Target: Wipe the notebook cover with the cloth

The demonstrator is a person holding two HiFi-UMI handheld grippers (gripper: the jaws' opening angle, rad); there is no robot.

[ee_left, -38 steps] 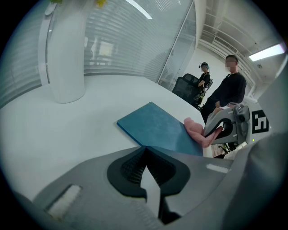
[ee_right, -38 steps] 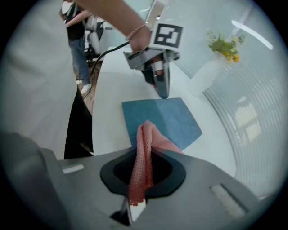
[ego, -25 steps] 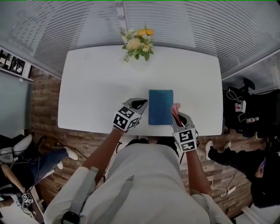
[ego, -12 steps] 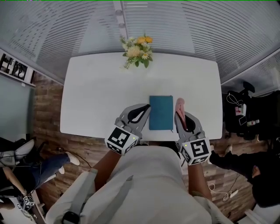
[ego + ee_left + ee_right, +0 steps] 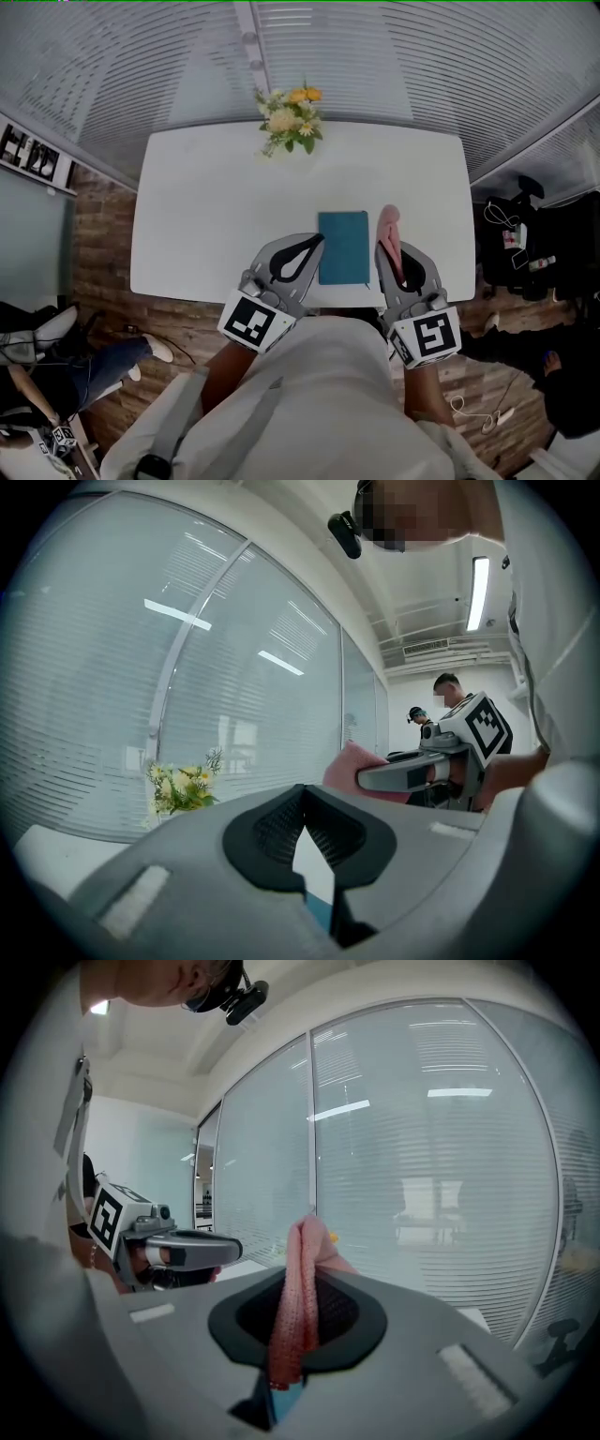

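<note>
Head view, from the left: left gripper (image 5: 315, 241) near the white table's (image 5: 202, 202) front edge, jaws pressed together on nothing, tips just left of the teal notebook (image 5: 344, 247) lying flat. Just right of the notebook, right gripper (image 5: 386, 247) clamped on the pink cloth (image 5: 389, 228), bunched upright between its fingers.

The pink cloth (image 5: 296, 1283) looks knitted and rough; the teal notebook (image 5: 343, 247) cover is matt. The white surface (image 5: 206, 211) is smooth.
</note>
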